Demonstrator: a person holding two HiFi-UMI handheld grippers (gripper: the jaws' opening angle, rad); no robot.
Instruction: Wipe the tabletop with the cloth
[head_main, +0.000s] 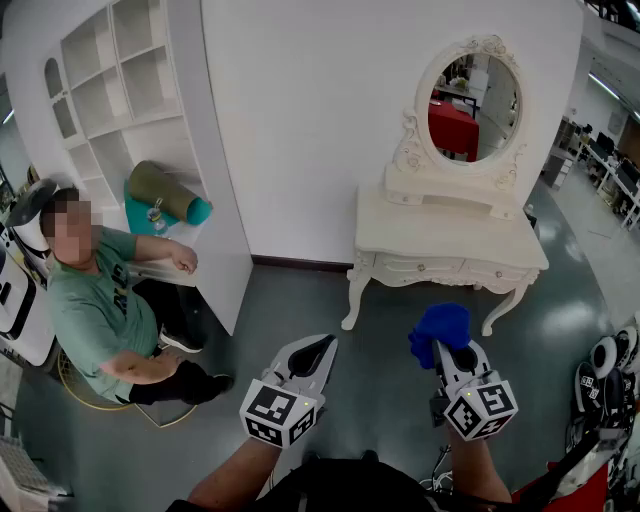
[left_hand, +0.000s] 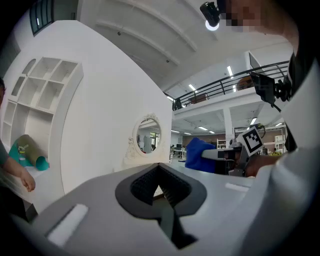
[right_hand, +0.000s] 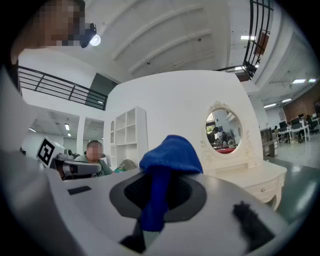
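Right gripper (head_main: 447, 352): my fingers (right_hand: 192, 192) are clenched on the blue cloth (right_hand: 170, 154). A fold runs down between them and the bulk mushrooms over the tips, so a loose wad stands ready as the wiping face.
Left gripper (head_main: 320, 350): fingers (left_hand: 137, 186) pressed together on nothing. I judge it is held idle at 9 o'clock of the right one, since one cloth needs one gripper.
Cloth's place: in the air above the grey floor (head_main: 300, 300), well apart from the dressing table (head_main: 440, 250), which stands at 12 o'clock against the white wall (head_main: 300, 120).
Task stage: by my judgement the wipe is not yet begun. The table top looks bare, and the cloth must go forward and down to it.
Head view only: the gap between cloth and table, and the seated person (head_main: 95, 310) at 10 o'clock beside the shelf unit (head_main: 120, 90).
Gripper views only: how each pair of fingers stands. The left gripper view also catches the cloth side-on, at 3 o'clock.
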